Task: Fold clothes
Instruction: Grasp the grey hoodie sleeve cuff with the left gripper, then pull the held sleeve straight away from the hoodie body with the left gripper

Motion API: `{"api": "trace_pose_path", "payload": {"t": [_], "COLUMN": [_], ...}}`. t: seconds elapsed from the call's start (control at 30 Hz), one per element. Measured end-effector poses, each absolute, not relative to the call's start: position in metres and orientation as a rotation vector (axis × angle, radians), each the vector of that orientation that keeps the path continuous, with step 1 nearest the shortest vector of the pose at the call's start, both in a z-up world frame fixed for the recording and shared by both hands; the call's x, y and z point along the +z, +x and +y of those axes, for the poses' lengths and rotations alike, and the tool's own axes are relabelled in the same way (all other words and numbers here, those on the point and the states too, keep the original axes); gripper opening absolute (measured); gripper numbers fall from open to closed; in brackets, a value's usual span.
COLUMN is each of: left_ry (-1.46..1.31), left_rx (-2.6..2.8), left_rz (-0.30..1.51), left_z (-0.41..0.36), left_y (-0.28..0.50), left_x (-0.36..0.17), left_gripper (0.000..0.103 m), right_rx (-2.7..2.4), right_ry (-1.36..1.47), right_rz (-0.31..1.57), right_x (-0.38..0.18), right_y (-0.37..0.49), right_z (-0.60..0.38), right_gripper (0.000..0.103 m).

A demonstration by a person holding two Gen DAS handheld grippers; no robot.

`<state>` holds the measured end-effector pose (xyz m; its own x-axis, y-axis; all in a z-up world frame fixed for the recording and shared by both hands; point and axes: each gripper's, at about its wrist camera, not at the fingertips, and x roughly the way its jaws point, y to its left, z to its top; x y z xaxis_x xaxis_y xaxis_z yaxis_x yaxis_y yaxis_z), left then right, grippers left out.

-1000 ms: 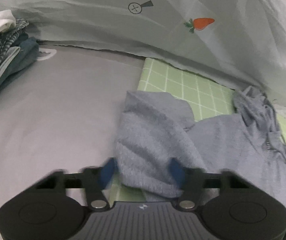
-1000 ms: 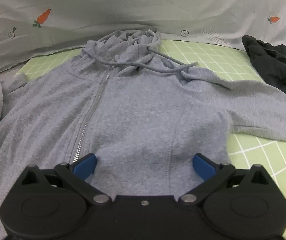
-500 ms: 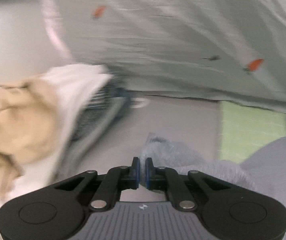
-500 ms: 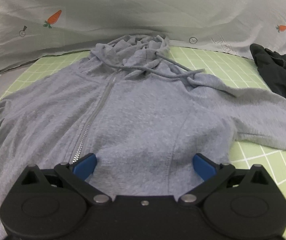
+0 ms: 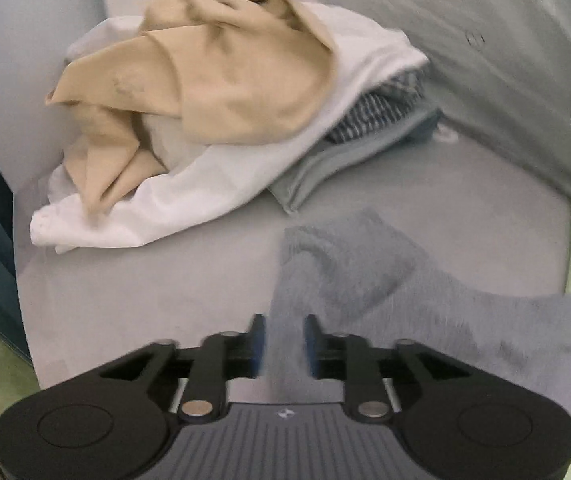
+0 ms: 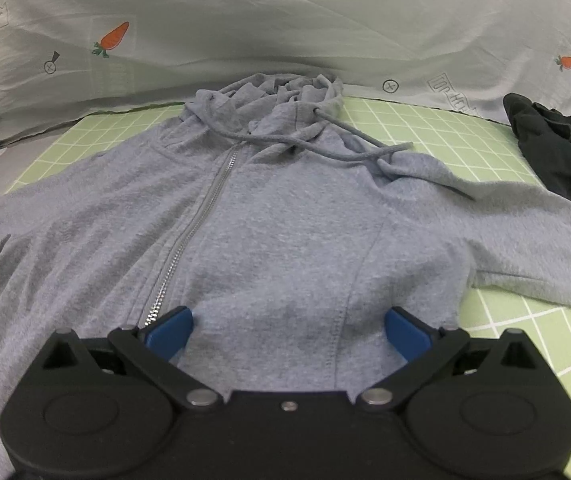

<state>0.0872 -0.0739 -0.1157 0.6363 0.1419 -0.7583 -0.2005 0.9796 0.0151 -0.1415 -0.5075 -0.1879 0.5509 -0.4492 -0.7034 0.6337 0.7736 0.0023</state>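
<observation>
A grey zip-up hoodie (image 6: 285,216) lies flat and face up on a green grid mat (image 6: 445,136), hood toward the back. My right gripper (image 6: 287,330) is open, its blue fingers spread over the hoodie's lower front, holding nothing. In the left wrist view the hoodie's sleeve (image 5: 349,268) is stretched out over the grey surface (image 5: 125,292). My left gripper (image 5: 283,344) is partly open, and the sleeve cuff lies between its fingers, no longer pinched.
A pile of clothes lies at the far left: a tan garment (image 5: 221,72) on a white one (image 5: 189,196), over striped and blue-grey folded items (image 5: 365,136). A black garment (image 6: 553,152) lies at the mat's right. A pale carrot-print sheet (image 6: 245,20) hangs behind.
My left gripper shut on the sleeve cuff, pulled it out to the left over the grey surface, and has now opened off it. My right gripper has stayed open over the hoodie's front.
</observation>
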Motion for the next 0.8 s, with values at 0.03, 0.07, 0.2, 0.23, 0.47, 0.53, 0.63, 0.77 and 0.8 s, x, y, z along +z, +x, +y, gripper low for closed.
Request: {"api": "trace_pose_path", "payload": {"t": [0.03, 0.07, 0.2, 0.23, 0.47, 0.53, 0.63, 0.77, 0.8], "left_ry": [-0.097, -0.123, -0.166, -0.163, -0.097, -0.104, -0.057, 0.107, 0.152], "left_rx": [0.189, 0.179, 0.179, 0.172, 0.132, 0.108, 0.055, -0.077, -0.127], "left_rz": [0.85, 0.844, 0.866, 0.884, 0.941, 0.93, 0.906, 0.799, 0.771], "left_z": [-0.07, -0.067, -0.06, -0.061, -0.074, -0.077, -0.091, -0.135, -0.151], "left_y": [0.089, 0.092, 0.115, 0.12, 0.137, 0.138, 0.139, 0.128, 0.122], "left_x": [-0.114, -0.112, -0.12, -0.125, -0.148, -0.148, -0.142, -0.121, -0.116], "left_gripper": [0.042, 0.044, 0.065, 0.066, 0.067, 0.034, 0.003, 0.003, 0.003], "right_rx": [-0.651, -0.652, -0.657, -0.658, -0.672, -0.678, -0.683, -0.685, -0.685], "right_ry": [0.269, 0.268, 0.266, 0.267, 0.272, 0.274, 0.273, 0.272, 0.272], "right_rz": [0.746, 0.744, 0.738, 0.738, 0.741, 0.739, 0.733, 0.727, 0.726], "right_x": [-0.188, -0.188, -0.188, -0.188, -0.188, -0.188, -0.188, -0.189, -0.189], "right_y": [-0.142, -0.142, -0.141, -0.142, -0.14, -0.14, -0.141, -0.142, -0.141], "right_z": [-0.507, -0.507, -0.506, -0.506, -0.505, -0.504, -0.503, -0.502, -0.502], "right_gripper": [0.103, 0.103, 0.103, 0.103, 0.103, 0.103, 0.103, 0.103, 0.103]}}
